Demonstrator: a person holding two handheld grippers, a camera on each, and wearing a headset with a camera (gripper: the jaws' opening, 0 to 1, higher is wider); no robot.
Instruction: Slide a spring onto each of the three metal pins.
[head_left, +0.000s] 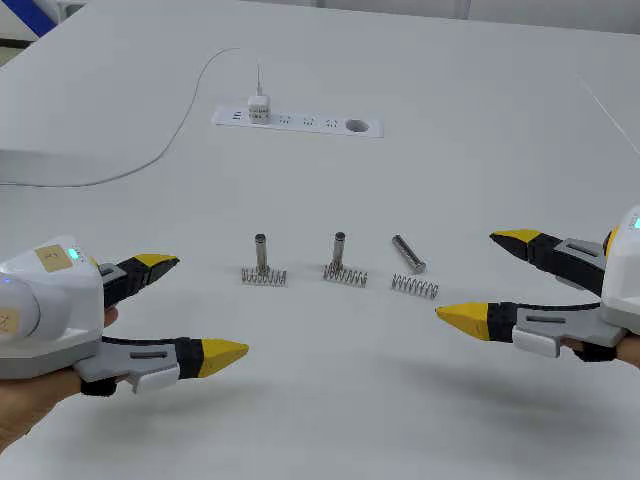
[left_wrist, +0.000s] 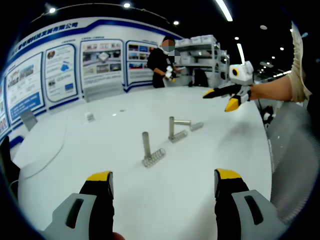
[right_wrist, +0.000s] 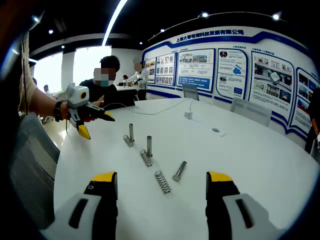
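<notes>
left claw (head_left: 205, 305): near left, hand-held; jaws spread wide, released, nothing between them.
right claw (head_left: 468, 275): near right, hand-held; jaws parted and bare, tips pointing across toward the left claw's side.
tabletop (head_left: 320, 410): white, plain; lies under and between both claws.
left spring (head_left: 264, 277): between the claws, nearer the left one; flat on the tabletop at the foot of left pin (head_left: 261, 250), on its near side.
mid spring (head_left: 345, 275): about midway between the claws; flat, at the foot of mid pin (head_left: 339, 248).
right spring (head_left: 414, 287): just ahead of the right claw's tips; flat, just beside right pin (head_left: 408, 254), with a small gap seen in the right gripper view.
left pin: upright, just beyond left spring.
mid pin: upright, just beyond mid spring.
right pin: lying on its side, slanted; the pin closest to the right claw.
all three springs are off the pins.
power strip (head_left: 297, 122): white, well beyond the pins, far from both claws.
charger (head_left: 258, 106): white, plugged in near the strip's left end.
cable (head_left: 165, 145): thin, curving over the tabletop well beyond the left claw.
boards (right_wrist: 235, 65): wall displays past the tabletop, in both gripper views.
people (left_wrist: 159, 67): standing at the tabletop's far edge.
</notes>
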